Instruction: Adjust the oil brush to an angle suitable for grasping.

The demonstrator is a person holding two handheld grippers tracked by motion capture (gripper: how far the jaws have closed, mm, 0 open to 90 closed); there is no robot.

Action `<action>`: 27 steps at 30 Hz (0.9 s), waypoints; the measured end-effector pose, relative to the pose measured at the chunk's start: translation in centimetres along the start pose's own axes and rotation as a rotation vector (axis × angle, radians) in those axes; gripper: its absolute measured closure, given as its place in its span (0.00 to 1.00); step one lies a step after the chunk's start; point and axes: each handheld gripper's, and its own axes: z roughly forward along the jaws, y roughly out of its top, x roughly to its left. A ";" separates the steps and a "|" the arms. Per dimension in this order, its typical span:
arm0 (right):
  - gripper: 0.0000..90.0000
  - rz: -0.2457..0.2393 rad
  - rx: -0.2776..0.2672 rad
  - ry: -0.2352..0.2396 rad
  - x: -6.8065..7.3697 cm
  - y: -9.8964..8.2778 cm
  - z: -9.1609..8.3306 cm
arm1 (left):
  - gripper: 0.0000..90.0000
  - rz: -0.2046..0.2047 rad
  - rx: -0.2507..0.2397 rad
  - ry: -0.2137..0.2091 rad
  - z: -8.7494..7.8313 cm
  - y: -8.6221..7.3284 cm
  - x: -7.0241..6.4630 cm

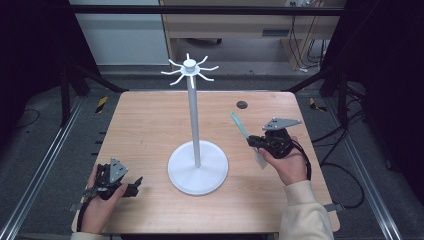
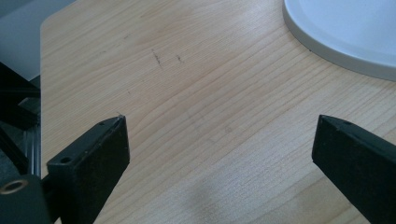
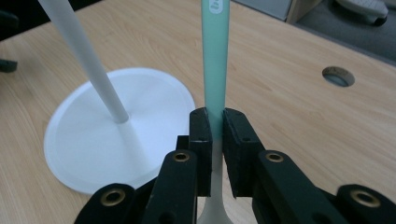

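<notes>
A white stand (image 1: 194, 120) with a round base (image 1: 198, 167) and several hooks at its top (image 1: 190, 69) rises from the middle of the wooden table (image 1: 150, 125). To the right of the base, my right gripper (image 1: 254, 141) is shut on a teal toothbrush (image 1: 239, 124), whose handle points up and away (image 3: 215, 60). The jaws clamp the handle near its white end (image 3: 214, 130). My left gripper (image 1: 134, 184) rests at the table's front left, open, with nothing between its fingers (image 2: 93, 158). The edge of the white base (image 2: 345, 42) lies ahead of it.
A round cable hole (image 1: 242, 104) sits in the table's far right part (image 3: 338, 76). Dark frame rails run along both sides of the table, and cables lie on the floor to the right.
</notes>
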 end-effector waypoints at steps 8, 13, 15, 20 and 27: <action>0.91 0.002 -0.082 0.003 0.9 1.1 -1.1 | 0.04 0.000 0.001 0.000 0.0 0.0 0.0; 0.91 0.001 -0.131 0.006 1.6 1.8 -1.8 | 0.04 0.001 0.001 0.000 0.0 0.0 0.0; 0.91 0.003 -0.152 0.007 1.9 2.1 -2.0 | 0.04 0.001 0.001 0.000 0.0 0.0 0.0; 0.91 0.001 -0.195 0.006 2.4 2.7 -2.8 | 0.04 0.001 0.000 -0.001 0.0 0.0 0.0; 0.91 -0.002 -0.240 0.018 3.1 3.4 -3.4 | 0.04 -0.001 -0.001 -0.002 0.0 0.0 0.0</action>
